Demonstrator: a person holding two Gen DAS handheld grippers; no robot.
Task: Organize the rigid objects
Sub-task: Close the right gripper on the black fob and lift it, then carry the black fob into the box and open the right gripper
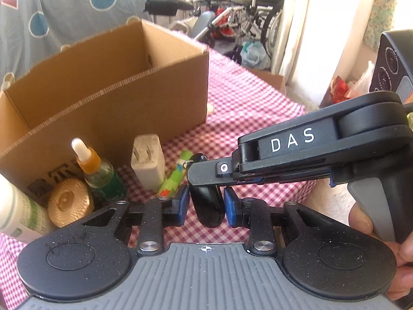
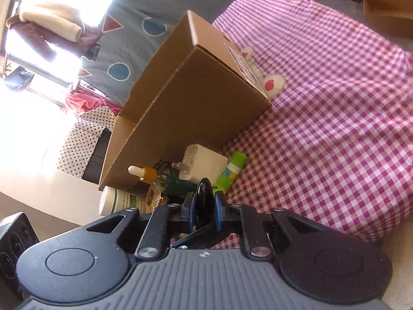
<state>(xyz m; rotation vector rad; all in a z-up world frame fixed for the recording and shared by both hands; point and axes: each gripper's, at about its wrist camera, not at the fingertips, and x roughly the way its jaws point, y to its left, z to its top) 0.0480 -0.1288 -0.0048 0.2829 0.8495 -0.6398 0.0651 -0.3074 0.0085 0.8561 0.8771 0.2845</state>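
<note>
Left wrist view: black key fob [image 1: 206, 208] pinched upright between left gripper [image 1: 206, 206] pads, just above checked cloth [image 1: 245, 98]. Right gripper [image 1: 204, 173] entering from 3 o'clock, clamped on fob's top. Cardboard box [image 1: 103, 90] at 11 o'clock, white charger [image 1: 148, 161] nearer.

Wheelchair [image 1: 263, 13] (folded) by pale curtain [image 1: 309, 38], patterned blue sheet [image 1: 64, 13], pink checked cloth [image 2: 322, 103]
</note>
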